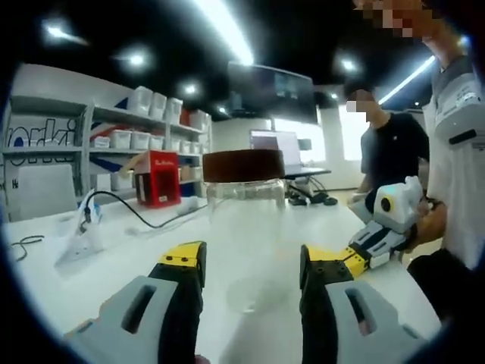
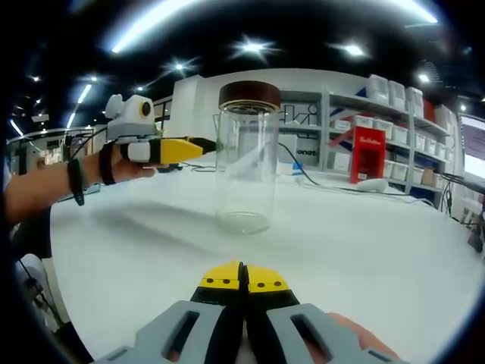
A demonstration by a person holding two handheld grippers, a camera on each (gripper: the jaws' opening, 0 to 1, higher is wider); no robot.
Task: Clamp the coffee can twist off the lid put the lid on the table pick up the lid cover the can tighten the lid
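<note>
In the left gripper view, shelves [image 1: 114,125] with white bins line the wall at the left, and a white power strip [image 1: 79,241] with a black cable lies on the white table [image 1: 136,254] below them. A red box [image 1: 158,179] stands further along. The clear glass jar [image 1: 244,243] stands upright on the table in the middle, its dark brown lid [image 1: 243,164] in place on top. The left hand-held gripper [image 1: 251,265] has its yellow-tipped jaws spread wide, one on each side of the jar's base and not touching it. To the right, the right hand-held gripper [image 1: 369,244] hangs just above the table, and a person in a black shirt [image 1: 390,155] stands behind.

In the right gripper view, a hand [image 2: 125,168] at the left holds the left hand-held gripper [image 2: 182,149] level, its yellow tip just beside the jar [image 2: 246,171]. The jar stands at the centre with the lid [image 2: 249,95] on. Below, the right hand-held gripper [image 2: 243,277] has its jaws pressed together, holding nothing, well apart from the jar.
</note>
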